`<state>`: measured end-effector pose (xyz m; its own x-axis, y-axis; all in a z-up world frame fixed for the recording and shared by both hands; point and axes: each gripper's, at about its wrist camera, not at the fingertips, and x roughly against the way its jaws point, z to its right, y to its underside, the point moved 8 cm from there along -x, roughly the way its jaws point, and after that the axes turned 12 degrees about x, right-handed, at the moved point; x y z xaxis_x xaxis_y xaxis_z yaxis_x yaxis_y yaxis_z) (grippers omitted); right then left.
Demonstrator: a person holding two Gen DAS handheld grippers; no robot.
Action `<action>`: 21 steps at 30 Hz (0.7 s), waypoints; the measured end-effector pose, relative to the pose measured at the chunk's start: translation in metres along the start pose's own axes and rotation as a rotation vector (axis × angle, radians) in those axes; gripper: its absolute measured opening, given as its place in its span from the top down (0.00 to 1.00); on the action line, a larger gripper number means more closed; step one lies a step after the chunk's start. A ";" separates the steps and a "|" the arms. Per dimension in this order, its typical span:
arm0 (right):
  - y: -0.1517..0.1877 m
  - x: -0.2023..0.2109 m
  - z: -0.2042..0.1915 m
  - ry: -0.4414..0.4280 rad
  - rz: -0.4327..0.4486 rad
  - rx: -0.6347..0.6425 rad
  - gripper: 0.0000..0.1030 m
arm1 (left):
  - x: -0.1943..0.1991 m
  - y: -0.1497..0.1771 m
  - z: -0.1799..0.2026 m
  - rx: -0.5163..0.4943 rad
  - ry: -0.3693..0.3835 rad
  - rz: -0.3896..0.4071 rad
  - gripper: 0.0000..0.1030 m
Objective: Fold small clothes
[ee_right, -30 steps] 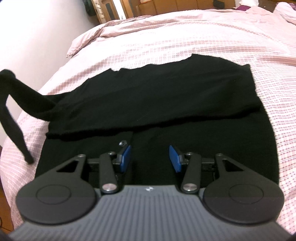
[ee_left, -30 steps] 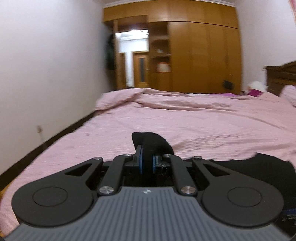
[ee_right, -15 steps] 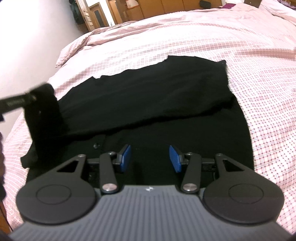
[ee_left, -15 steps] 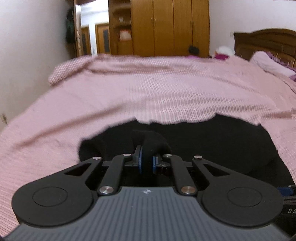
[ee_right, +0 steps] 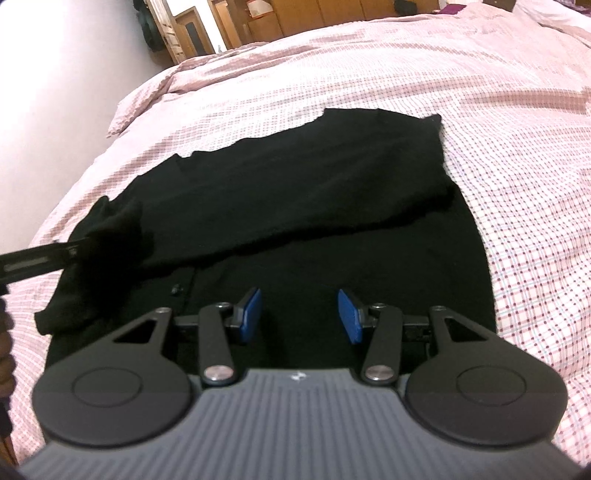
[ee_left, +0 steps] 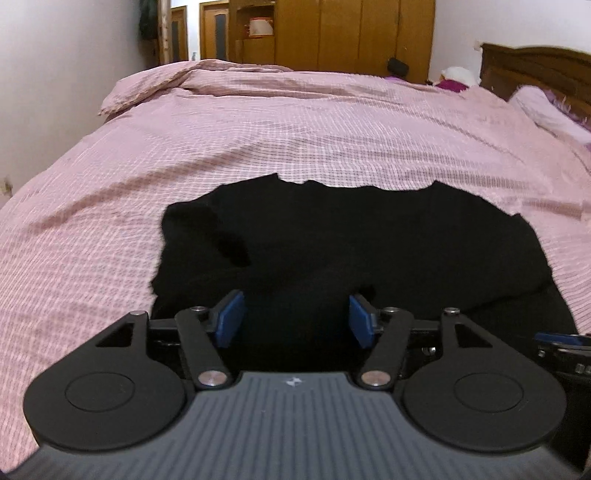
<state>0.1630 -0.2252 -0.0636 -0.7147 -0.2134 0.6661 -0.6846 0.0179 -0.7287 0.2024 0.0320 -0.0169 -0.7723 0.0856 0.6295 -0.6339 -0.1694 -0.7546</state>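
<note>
Left wrist view: the left gripper (ee_left: pixel 293 319) has its blue-padded fingers (ee_left: pixel 229 318) spread apart, with black cloth lying between them but not pinched. That cloth belongs to the black garment (ee_left: pixel 369 236), spread flat on the pink checked bedspread (ee_left: pixel 295 129) of the bed, its left edge bunched into a thick fold (ee_left: pixel 199 243). Beyond stand a wooden wardrobe (ee_left: pixel 354 33) and a dark headboard (ee_left: pixel 535 70) (a pillow (ee_left: pixel 543 110) lies just below it). Right wrist view: the right gripper (ee_right: pixel 299 315) also has its fingers (ee_right: pixel 349 316) apart, hovering over the near half of the garment (ee_right: pixel 314 192), gripping nothing. An upper layer lies folded across the far half, its edge running diagonally. At the left, a dark bar of the other tool (ee_right: pixel 33 258) meets the bunched cloth (ee_right: pixel 107 254); whether they touch is unclear.
</note>
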 end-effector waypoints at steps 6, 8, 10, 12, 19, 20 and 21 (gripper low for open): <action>-0.011 0.006 -0.021 -0.020 0.023 0.058 0.53 | 0.048 -0.009 -0.037 0.031 -0.042 0.058 0.32; -0.017 0.009 -0.032 -0.033 0.034 0.086 0.53 | 0.061 -0.011 -0.050 0.047 -0.059 0.073 0.30; -0.023 0.011 -0.046 -0.050 0.043 0.118 0.53 | 0.070 -0.013 -0.064 0.068 -0.081 0.084 0.30; -0.029 0.011 -0.062 -0.074 0.049 0.153 0.53 | 0.075 -0.012 -0.079 0.085 -0.121 0.088 0.29; -0.043 0.001 -0.126 -0.158 0.024 0.281 0.53 | 0.082 0.004 -0.129 0.146 -0.235 0.055 0.28; -0.045 -0.001 -0.136 -0.172 0.022 0.300 0.53 | 0.083 0.007 -0.135 0.155 -0.245 0.047 0.28; -0.046 -0.003 -0.145 -0.183 0.019 0.314 0.53 | 0.082 0.010 -0.143 0.162 -0.259 0.038 0.28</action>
<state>0.1757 -0.0843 -0.0090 -0.6695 -0.3879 0.6335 -0.5737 -0.2717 -0.7727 0.1263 0.1774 0.0006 -0.7456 -0.1733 0.6435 -0.5739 -0.3240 -0.7521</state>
